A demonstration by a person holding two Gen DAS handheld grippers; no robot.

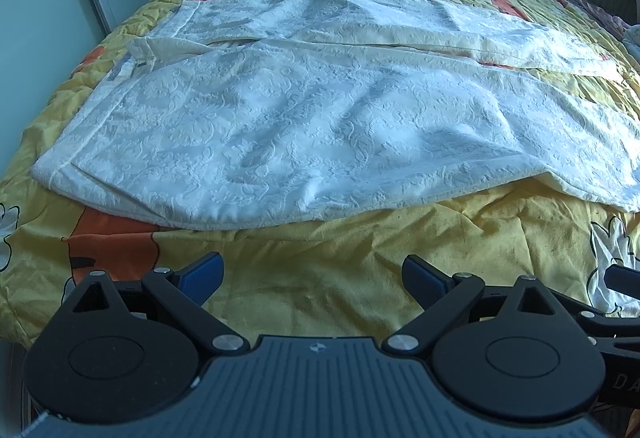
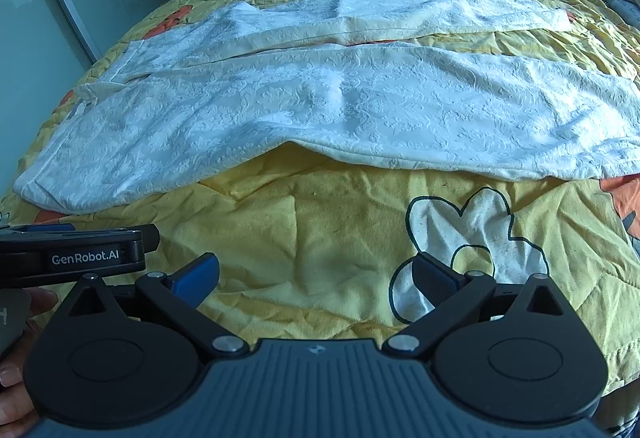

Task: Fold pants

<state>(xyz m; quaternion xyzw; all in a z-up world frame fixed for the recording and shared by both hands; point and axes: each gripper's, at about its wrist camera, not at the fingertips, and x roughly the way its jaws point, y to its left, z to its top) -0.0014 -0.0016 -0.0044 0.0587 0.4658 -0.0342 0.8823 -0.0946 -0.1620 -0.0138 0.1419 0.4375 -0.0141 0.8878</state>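
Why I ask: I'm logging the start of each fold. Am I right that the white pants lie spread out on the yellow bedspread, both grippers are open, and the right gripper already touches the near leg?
Not quite. The right gripper touches nothing; the right wrist view shows it over bare yellow bedspread, short of the white pants. The rest holds: pants spread out, left gripper open too.

white pants [image 1: 304, 125] of matt, embossed cloth lie on a crumpled, quilted yellow bedspread [image 1: 320, 262]; matt black plastic gripper arms, blue ribbed pads [image 2: 434, 280].
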